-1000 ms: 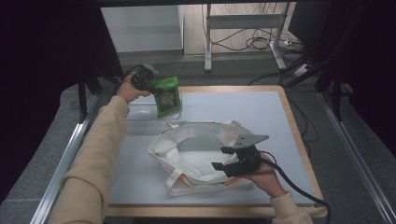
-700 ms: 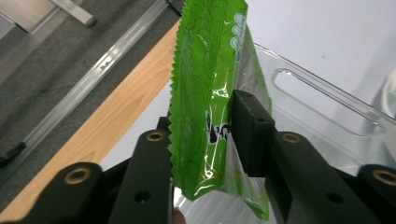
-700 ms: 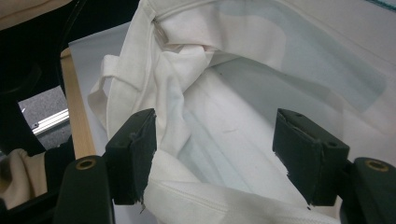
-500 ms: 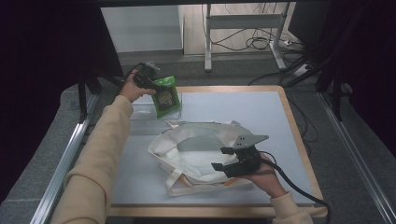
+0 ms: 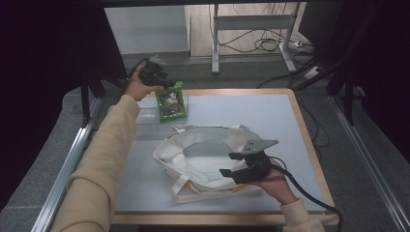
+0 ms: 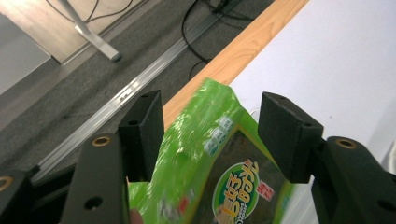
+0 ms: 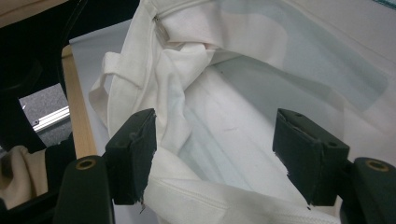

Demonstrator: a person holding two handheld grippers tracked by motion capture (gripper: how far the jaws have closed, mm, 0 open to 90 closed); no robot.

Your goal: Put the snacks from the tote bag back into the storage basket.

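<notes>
Left tool [image 5: 167, 83] stretched far out, jaws just opened round green packet [image 5: 170, 102]

Far-right tabletop lying open; bag and packet crowding the left and middle.

The white tote bag [image 5: 203, 159] is sprawling across the table [image 5: 270, 111] centre, the green snack packet [image 5: 170, 102] is standing near the far-left edge, and bare surface is stretching free along the right and far side.

The left gripper [image 5: 162, 79], far left on an outstretched arm, has just been opening its jaws. The right gripper [image 5: 237, 166] rests near right, jaws wide.
</notes>
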